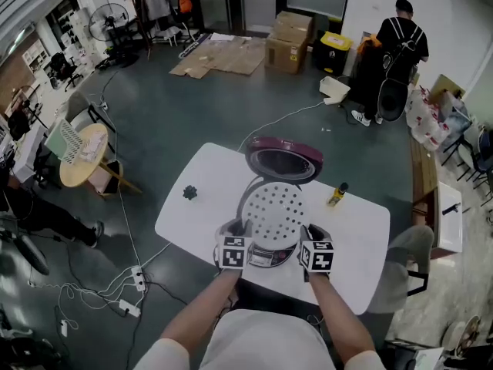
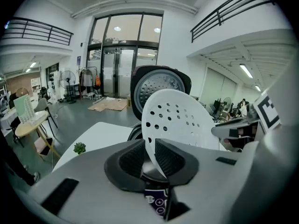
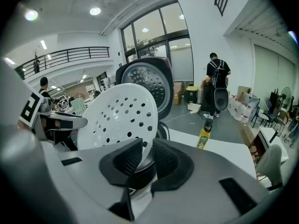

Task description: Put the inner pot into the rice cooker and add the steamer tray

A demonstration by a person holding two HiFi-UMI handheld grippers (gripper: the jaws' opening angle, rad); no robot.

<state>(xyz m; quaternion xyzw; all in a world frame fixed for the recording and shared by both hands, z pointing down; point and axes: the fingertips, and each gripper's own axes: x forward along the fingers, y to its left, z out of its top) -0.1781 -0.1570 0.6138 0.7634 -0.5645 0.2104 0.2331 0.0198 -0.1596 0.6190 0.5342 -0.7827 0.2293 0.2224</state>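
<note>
Plant: small green potted plant (image 1: 189,193) on the white bench (image 1: 185,223), well left of everything else.
Left hand-held gripper (image 2: 150,154): jaws clamped on the tray's left rim.
Tray: round white plastic steamer tray (image 1: 276,213) with a thin rim and many small holes, tilted with its far edge raised, held over the cooker's mouth.
Cooker: white rice cooker (image 1: 266,257), its dark red lid (image 1: 283,159) standing open behind.
Right hand-held gripper (image 3: 145,160): jaws pinching the tray's right rim.
Bottle: yellow bottle (image 1: 337,194) with a dark cap, near the cooker's right.
</note>
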